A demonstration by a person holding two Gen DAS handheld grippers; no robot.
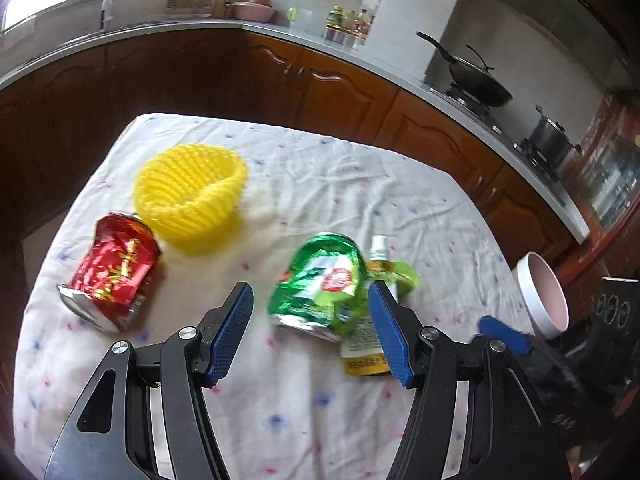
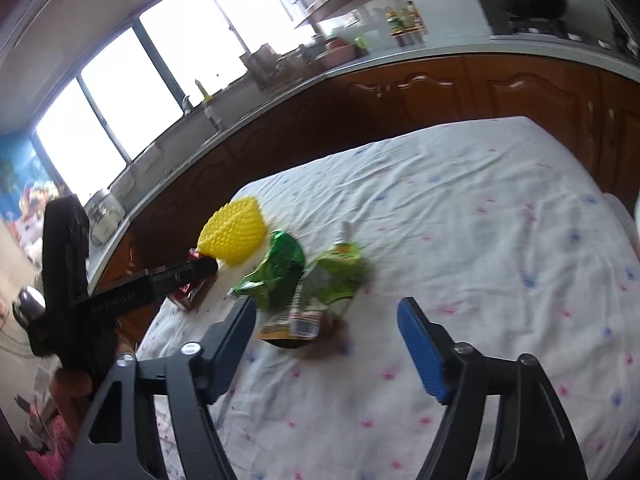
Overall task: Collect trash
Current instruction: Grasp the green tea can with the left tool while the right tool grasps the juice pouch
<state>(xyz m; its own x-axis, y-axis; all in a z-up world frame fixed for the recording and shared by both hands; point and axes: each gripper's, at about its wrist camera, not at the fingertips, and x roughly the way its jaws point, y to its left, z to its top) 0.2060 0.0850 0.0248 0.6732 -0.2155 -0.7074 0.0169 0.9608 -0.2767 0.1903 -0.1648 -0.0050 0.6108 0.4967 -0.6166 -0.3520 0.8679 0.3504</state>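
red crushed can (image 1: 110,270) lies left on the table (image 1: 320,184), yellow foam net (image 1: 192,192) just behind it, green crushed can (image 1: 320,284) overlapping a green pouch (image 1: 384,280) centrally; left tongs (image 1: 310,328) and right tongs (image 2: 326,334) gape apart, holding nothing.

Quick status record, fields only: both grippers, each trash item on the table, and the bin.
left gripper: open, green can between its fingers, not gripped
right gripper: open, holds nothing
green can: crushed, lying on the cloth
pouch: partly under green can
red can: crushed, on its side, left of green can
yellow net: beside red can
bin: off the table's right edge
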